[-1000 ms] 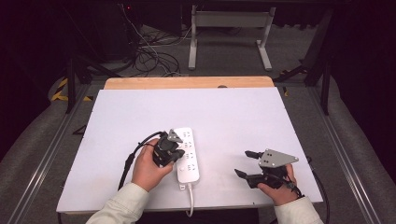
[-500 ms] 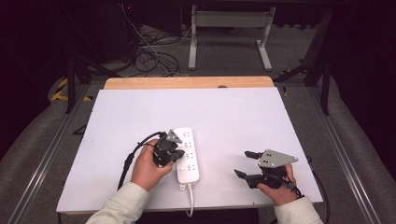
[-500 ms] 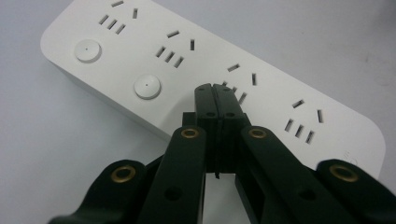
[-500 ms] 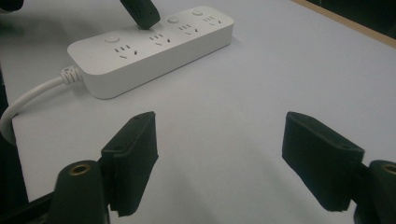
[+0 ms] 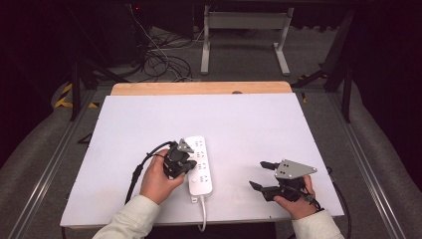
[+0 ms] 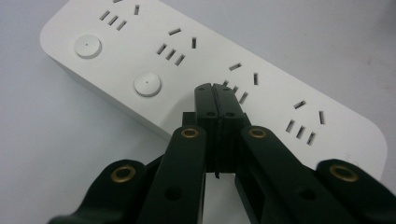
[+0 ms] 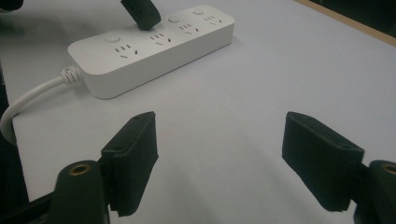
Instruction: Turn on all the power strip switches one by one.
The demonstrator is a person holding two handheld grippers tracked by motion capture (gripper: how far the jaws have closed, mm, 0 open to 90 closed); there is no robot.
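A white power strip (image 5: 200,167) lies on the white table top (image 5: 249,124), its cord (image 5: 202,215) running off the near edge. It has several sockets and round buttons (image 6: 147,84). My left gripper (image 5: 189,163) is shut with nothing between its jaws. Its joined tips (image 6: 214,88) point down at a socket near the middle of the strip (image 6: 140,51); I cannot tell whether they touch it. In the right gripper view that tip (image 7: 141,13) stands on the strip (image 7: 154,42). My right gripper (image 5: 258,174) is open and holds nothing, low over bare table to the strip's right (image 7: 222,140).
A wooden strip (image 5: 199,88) edges the table's far side. Beyond it are a metal stand (image 5: 244,30) and loose cables (image 5: 159,59) on the floor. The strip's cord (image 7: 28,100) curls off the near table edge.
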